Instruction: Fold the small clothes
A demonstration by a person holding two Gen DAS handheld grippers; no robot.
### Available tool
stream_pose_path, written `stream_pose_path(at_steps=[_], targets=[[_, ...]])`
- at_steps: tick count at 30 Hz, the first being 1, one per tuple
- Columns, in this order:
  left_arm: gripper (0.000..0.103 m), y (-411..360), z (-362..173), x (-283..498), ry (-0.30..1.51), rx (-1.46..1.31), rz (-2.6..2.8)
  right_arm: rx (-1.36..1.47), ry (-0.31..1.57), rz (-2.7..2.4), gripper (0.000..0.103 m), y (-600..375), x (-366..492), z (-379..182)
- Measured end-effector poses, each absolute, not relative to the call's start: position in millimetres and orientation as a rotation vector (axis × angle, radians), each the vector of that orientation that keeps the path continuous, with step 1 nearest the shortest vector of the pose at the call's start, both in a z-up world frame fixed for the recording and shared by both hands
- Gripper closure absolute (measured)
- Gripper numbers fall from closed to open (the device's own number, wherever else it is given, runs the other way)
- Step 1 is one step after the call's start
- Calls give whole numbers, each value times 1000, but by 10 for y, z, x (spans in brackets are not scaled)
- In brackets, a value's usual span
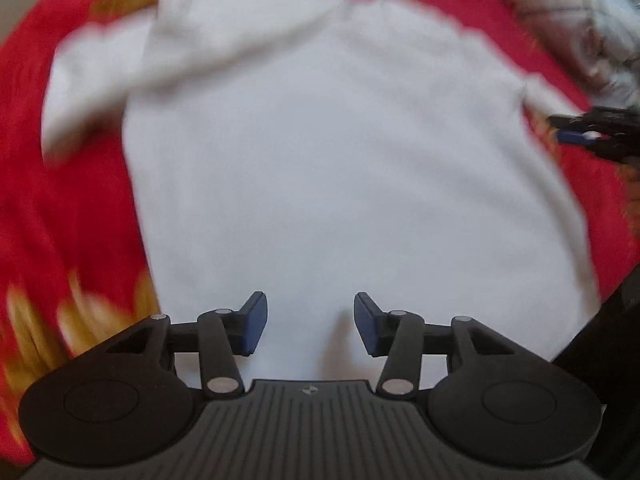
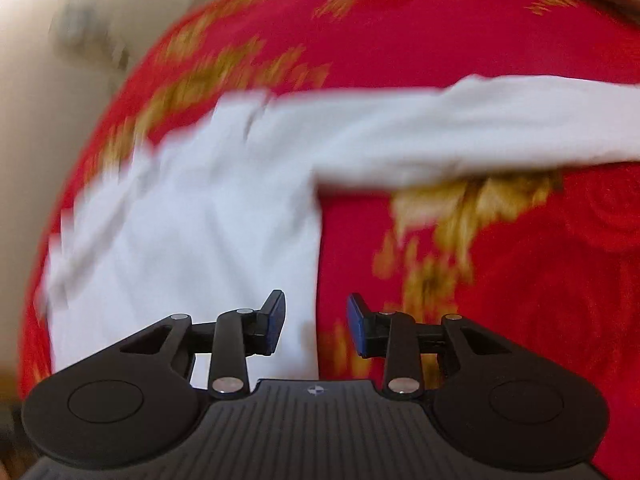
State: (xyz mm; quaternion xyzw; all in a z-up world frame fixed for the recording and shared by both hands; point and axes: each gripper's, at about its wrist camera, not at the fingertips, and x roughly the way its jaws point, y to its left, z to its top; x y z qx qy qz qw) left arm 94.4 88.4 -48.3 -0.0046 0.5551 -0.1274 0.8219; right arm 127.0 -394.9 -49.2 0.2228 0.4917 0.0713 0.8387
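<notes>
On the red cover (image 1: pixel 72 208) with gold flowers lies a white long-sleeved top (image 1: pixel 320 184), spread flat, both pictures smeared with blur. Above its lower hem hangs the left tool (image 1: pixel 310 322), its blue pads parted with nothing between them. Its near sleeve (image 1: pixel 104 76) bends back across the shoulder. From the other side, the right tool (image 2: pixel 316 322) stands over the top's side edge, pads apart and empty, while the far sleeve (image 2: pixel 480 128) stretches straight out across the cover. Some pale checked cloth (image 1: pixel 580 20) is bunched at the cover's corner.
</notes>
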Motion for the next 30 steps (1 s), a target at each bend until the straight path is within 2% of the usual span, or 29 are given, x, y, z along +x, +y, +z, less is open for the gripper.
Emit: stream_pose_path(at_steps=[4, 8, 9, 10, 11, 17, 19, 20, 21, 22, 24, 25, 30], targets=[[49, 962, -117, 1323, 951, 63, -214, 637, 1009, 92, 65, -4118, 1704, -672], [49, 934, -126, 1698, 831, 112, -176, 744, 1054, 68, 64, -4115, 2046, -953], [49, 934, -180, 1810, 818, 92, -174, 736, 1039, 60, 69, -4103, 2092, -959], [49, 937, -220, 1892, 811, 75, -173, 714, 1033, 63, 90, -4082, 2130, -942], [49, 921, -272, 1970, 803, 61, -174, 694, 1027, 77, 99, -4055, 2164, -929], [43, 684, -593, 2429, 786, 80, -213, 663, 858, -42, 101, -4356, 2148, -667], [43, 639, -695, 2567, 799, 73, -226, 649, 876, -33, 99, -4383, 2168, -709], [42, 613, -744, 2618, 812, 77, -238, 609, 926, -14, 95, -4329, 2203, -755], [43, 584, -791, 2647, 819, 96, -246, 553, 989, 5, 82, -4258, 2244, -798], [44, 554, -834, 2652, 819, 133, -240, 500, 1034, 22, 76, -4197, 2255, -828], [76, 557, -915, 2719, 861, 205, -192, 424, 1029, 4, 76, -4110, 2210, -802], [97, 631, -899, 2736, 870, 196, -172, 421, 1016, 6, 76, -4099, 2198, -764], [97, 1640, -327, 2561, 715, -18, 62, 412, 992, 32, 69, -4039, 2165, -669]])
